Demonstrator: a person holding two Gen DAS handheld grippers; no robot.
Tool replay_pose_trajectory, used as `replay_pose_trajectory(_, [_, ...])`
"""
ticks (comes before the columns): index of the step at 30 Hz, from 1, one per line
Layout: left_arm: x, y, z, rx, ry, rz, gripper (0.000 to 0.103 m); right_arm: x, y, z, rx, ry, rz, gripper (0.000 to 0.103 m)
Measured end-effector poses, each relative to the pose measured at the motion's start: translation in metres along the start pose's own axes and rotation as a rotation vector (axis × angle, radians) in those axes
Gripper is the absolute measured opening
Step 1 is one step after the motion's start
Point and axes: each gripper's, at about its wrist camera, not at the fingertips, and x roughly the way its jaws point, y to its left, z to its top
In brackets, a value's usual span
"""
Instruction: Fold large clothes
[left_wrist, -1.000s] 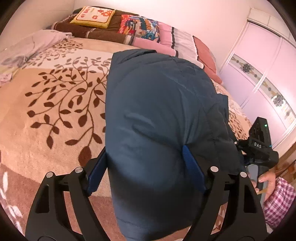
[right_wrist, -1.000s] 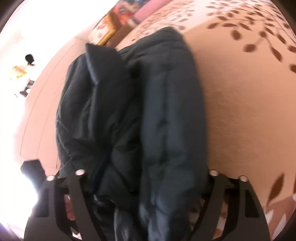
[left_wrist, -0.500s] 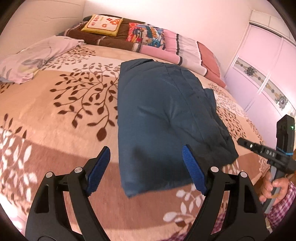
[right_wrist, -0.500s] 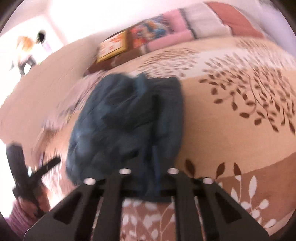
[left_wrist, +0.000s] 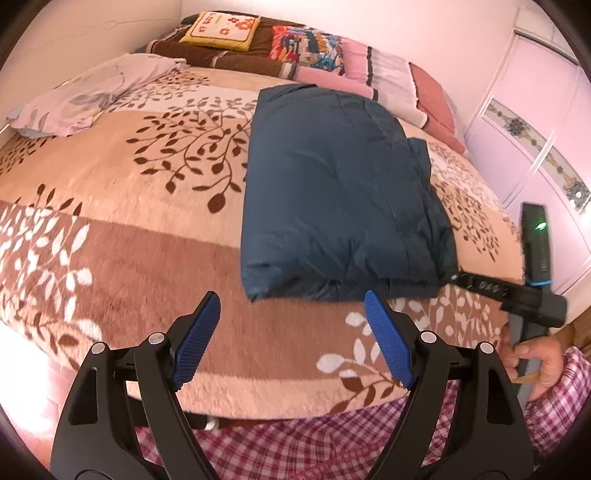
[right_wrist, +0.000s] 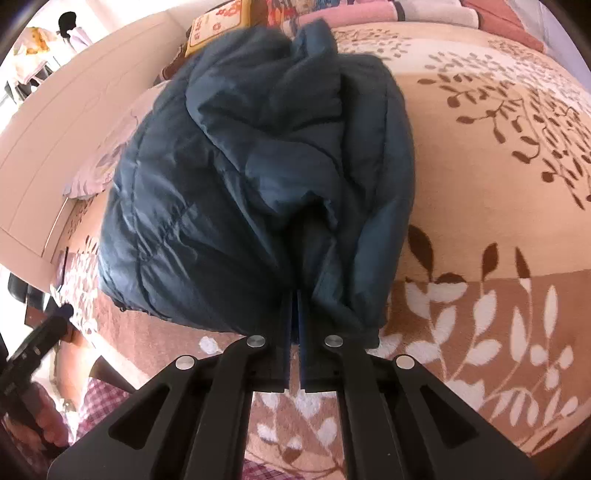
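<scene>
Since a second ago both tongs have backed off the jacket (left_wrist: 340, 199). My left gripper (left_wrist: 291, 339) gapes wide, empty, the folded bundle lying on the blanket (left_wrist: 122, 236) at twelve o'clock. My right gripper (right_wrist: 293, 332) is pinched nearly closed; whether it nips the hem, I cannot tell. Puffy, soft, slippery, probably light: I'd grip thick folded edges.

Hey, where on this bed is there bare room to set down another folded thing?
Bare blanket lies left of the folded blue jacket, bounded by the lilac pillow and the near edge. A narrower strip runs right of the jacket. The head end is crowded with cushions.
</scene>
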Motion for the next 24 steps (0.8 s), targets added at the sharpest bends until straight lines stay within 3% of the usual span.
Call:
replay_pose_trajectory(4, [0.001,-0.012,-0.008,0.046,0.002,0.053,0.080,-0.026,0.012,-0.008,-0.040,-0.056,-0.042,0.004])
replay_pose_trajectory(9, [0.002,-0.024,-0.018,0.078,0.005,0.107,0.080,-0.049,0.043,-0.048,-0.129,-0.092,-0.091,0.004])
replay_pose_trajectory(15, [0.005,-0.035,-0.031,0.099,0.041,0.122,0.080,-0.043,0.054,-0.085,-0.121,-0.047,-0.114,0.004])
replay_pose_trajectory(24, [-0.001,-0.043,-0.039,0.138,0.042,0.131,0.080,-0.030,0.059,-0.092,-0.144,0.017,-0.155,0.004])
